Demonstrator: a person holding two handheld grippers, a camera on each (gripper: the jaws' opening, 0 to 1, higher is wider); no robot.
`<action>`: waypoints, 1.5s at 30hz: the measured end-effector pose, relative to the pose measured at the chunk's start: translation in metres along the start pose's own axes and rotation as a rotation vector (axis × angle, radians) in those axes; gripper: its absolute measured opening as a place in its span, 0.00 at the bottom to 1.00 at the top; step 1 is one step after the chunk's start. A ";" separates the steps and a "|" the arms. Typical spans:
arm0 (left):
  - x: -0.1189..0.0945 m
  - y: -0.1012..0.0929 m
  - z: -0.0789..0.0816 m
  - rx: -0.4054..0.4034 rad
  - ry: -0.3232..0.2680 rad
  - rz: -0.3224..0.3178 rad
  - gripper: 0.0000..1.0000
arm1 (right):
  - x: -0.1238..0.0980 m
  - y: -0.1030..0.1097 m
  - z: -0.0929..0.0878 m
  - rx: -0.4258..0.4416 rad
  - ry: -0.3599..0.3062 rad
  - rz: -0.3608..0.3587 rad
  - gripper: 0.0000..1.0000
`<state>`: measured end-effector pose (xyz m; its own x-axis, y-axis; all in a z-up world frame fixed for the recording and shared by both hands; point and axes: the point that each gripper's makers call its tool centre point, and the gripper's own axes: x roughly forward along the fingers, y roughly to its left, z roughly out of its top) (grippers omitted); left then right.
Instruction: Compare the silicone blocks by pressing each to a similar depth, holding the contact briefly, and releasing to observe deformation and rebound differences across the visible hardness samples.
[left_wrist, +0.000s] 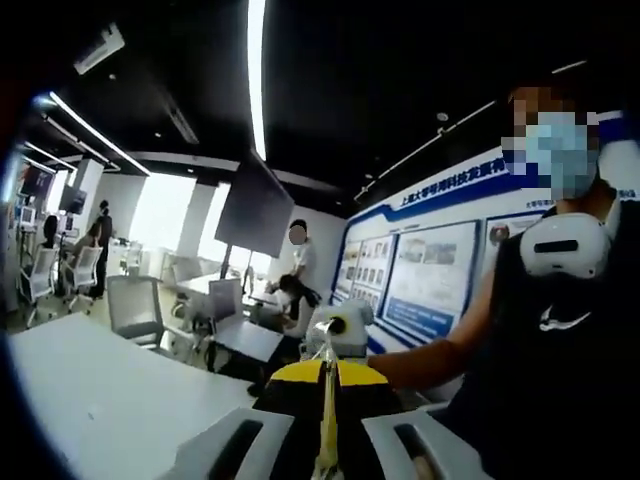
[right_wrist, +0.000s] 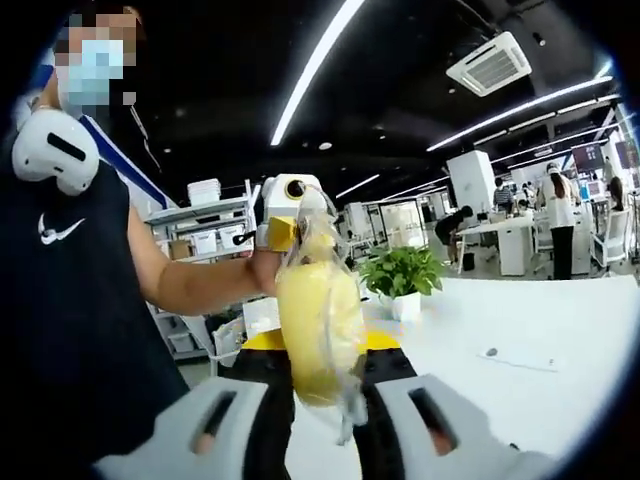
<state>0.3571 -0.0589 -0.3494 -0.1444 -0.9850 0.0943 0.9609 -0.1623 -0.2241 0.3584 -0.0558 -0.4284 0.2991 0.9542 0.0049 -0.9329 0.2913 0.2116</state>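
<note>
A yellow silicone block (right_wrist: 318, 310) in a clear plastic bag hangs in the air between both grippers, above the white table (right_wrist: 560, 330). In the right gripper view I see its broad face, and my right gripper (right_wrist: 322, 372) is shut on its lower part, black fingers (right_wrist: 262, 395) on either side. The left gripper (right_wrist: 285, 225) holds the bag's upper end. In the left gripper view the block (left_wrist: 325, 425) is edge-on, a thin yellow strip. My left gripper (left_wrist: 322, 385) is shut on it, and the right gripper (left_wrist: 338, 325) sits just beyond.
The person holding the grippers stands close, forearm (right_wrist: 190, 280) reaching to the block. A potted plant (right_wrist: 402, 270) and a small dark item (right_wrist: 490, 352) sit on the table. Office chairs (left_wrist: 135, 305), a hanging screen (left_wrist: 255, 205), shelves (right_wrist: 200, 240) and other people lie farther off.
</note>
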 end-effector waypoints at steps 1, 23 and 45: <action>0.000 0.000 0.001 0.000 -0.002 0.001 0.15 | 0.000 -0.001 -0.003 -0.001 0.016 -0.004 0.14; 0.003 0.009 -0.017 -0.031 0.020 0.038 0.09 | 0.003 0.000 -0.009 -0.008 0.073 0.002 0.09; 0.007 0.007 -0.015 0.068 0.046 0.092 0.00 | 0.003 0.003 -0.003 0.039 0.070 0.021 0.08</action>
<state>0.3592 -0.0682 -0.3648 -0.0643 -0.9975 0.0310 0.9841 -0.0685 -0.1637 0.3555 -0.0522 -0.4306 0.2635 0.9629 -0.0586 -0.9298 0.2697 0.2506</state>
